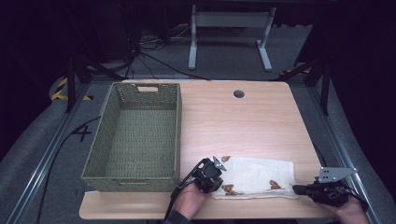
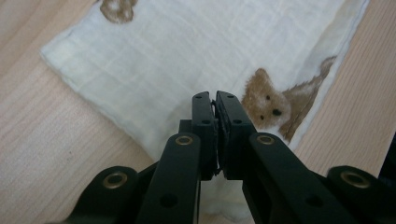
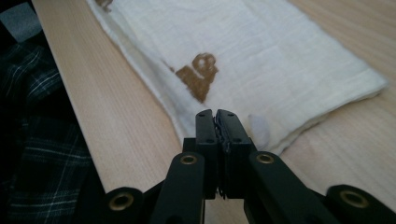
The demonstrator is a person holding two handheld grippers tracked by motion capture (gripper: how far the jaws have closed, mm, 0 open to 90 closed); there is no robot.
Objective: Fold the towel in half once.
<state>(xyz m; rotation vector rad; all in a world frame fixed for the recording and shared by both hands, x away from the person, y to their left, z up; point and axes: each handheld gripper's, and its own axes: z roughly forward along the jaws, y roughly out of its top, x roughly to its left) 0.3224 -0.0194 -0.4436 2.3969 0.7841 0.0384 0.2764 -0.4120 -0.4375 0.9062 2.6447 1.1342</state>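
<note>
Folded cloth (image 1: 254, 176) laid flat beside basket (image 1: 140, 177); near corners approached by left gripper (image 1: 214, 179) and right gripper (image 1: 299, 189), jaws pressed together (whether fabric is pinched cannot be told), presumably for lifting.

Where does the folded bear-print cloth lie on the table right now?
In the high view, the cloth lies flat near the table's front edge, right of the green basket.

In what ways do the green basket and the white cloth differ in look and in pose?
The basket is green, woven and stands with upright walls; the cloth is cream-white with brown bear prints and lies flat, folded. The basket sits on the table's left side, the cloth near the front edge between the grippers. Both rest on the table.
</note>
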